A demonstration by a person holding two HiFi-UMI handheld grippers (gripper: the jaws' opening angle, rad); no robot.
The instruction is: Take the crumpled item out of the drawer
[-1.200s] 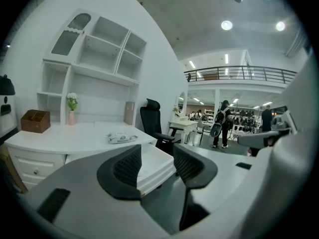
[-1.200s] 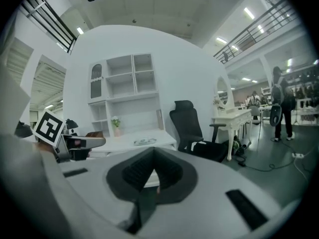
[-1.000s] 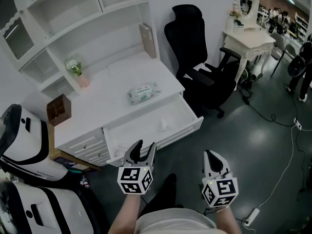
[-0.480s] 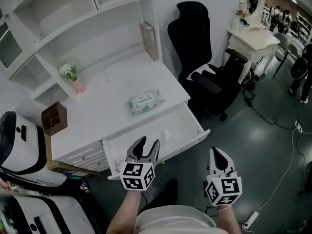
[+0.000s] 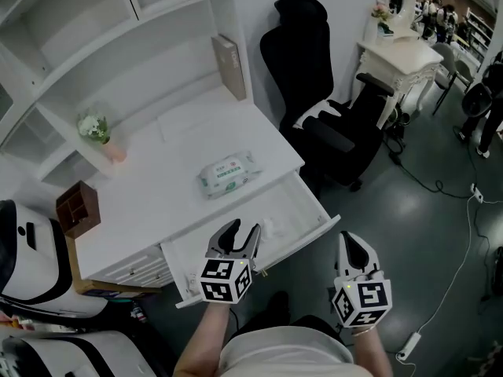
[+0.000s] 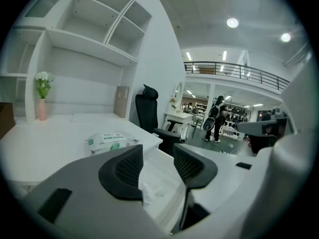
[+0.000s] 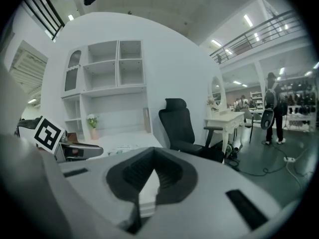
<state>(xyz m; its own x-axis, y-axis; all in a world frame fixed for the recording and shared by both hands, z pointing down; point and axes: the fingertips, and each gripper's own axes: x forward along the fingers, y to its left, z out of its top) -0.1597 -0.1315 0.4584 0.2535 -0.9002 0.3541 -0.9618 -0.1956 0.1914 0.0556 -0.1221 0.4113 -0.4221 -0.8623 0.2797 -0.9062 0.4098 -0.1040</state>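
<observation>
The white desk's drawer stands pulled out. A small crumpled white item lies inside it near the middle. My left gripper hovers at the drawer's front edge, just left of the item, open and holding nothing. In the left gripper view the crumpled item shows low between the spread jaws of the left gripper. My right gripper hangs off the drawer's right front corner over the floor, with its tips together. In its own view the right gripper holds nothing.
A pack of wet wipes lies on the desk top behind the drawer. A flower vase, a brown box and a book stand further back. A black office chair is right of the desk.
Both grippers have come forward toward the open drawer. The left one now reaches its front edge. Neither has changed its jaw state.
</observation>
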